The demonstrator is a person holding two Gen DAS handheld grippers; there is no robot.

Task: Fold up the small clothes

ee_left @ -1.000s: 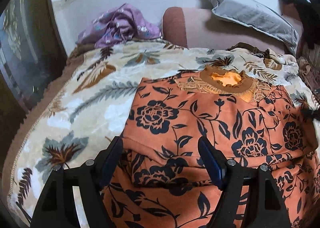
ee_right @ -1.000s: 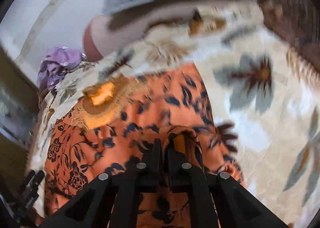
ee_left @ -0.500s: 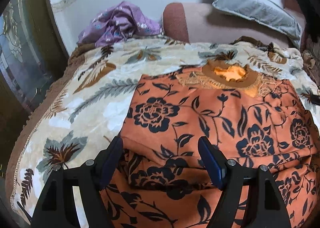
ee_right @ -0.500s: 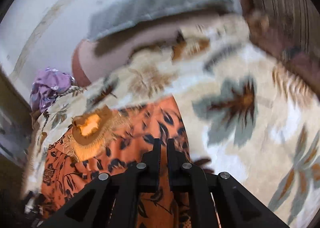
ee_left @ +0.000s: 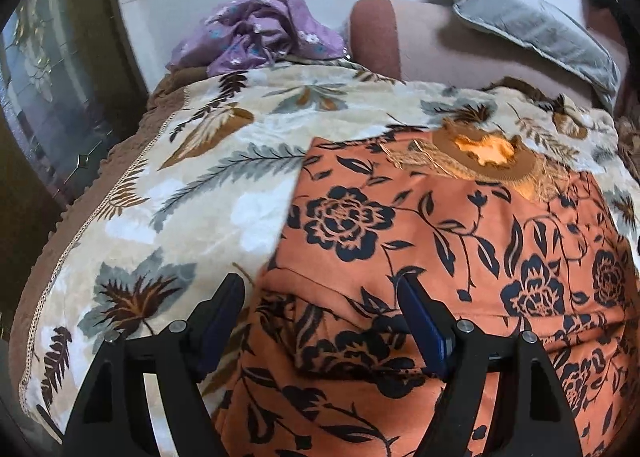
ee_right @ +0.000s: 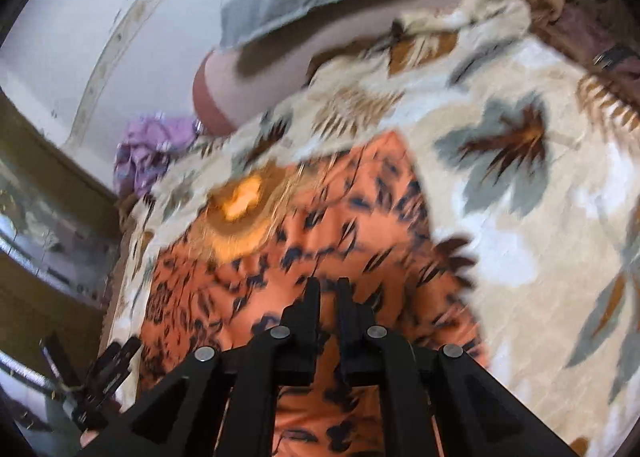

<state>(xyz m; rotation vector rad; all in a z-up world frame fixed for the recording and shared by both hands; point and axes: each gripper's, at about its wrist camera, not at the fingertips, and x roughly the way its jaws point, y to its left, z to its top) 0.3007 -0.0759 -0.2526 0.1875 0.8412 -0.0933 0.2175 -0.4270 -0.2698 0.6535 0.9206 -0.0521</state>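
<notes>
An orange garment with dark blue flowers (ee_left: 440, 241) lies on a floral bedspread (ee_left: 192, 193), its brown collar (ee_left: 484, 153) at the far end and its left side folded over. My left gripper (ee_left: 322, 289) is open and empty, hovering over the garment's near left fold. In the right wrist view the same garment (ee_right: 320, 241) is blurred. My right gripper (ee_right: 329, 289) is shut above it; I see no cloth between its tips. The left gripper also shows at the lower left of that view (ee_right: 108, 377).
A purple crumpled cloth (ee_left: 260, 33) lies at the far left against the white wall. A pink bolster (ee_left: 440, 41) and a grey pillow (ee_left: 532, 25) lie at the bed's head. The bedspread's brown edge (ee_left: 100, 177) drops off on the left.
My right gripper let go of the garment's fold and has swung over the garment, staying shut. My left gripper has stayed open and shifted only slightly.
</notes>
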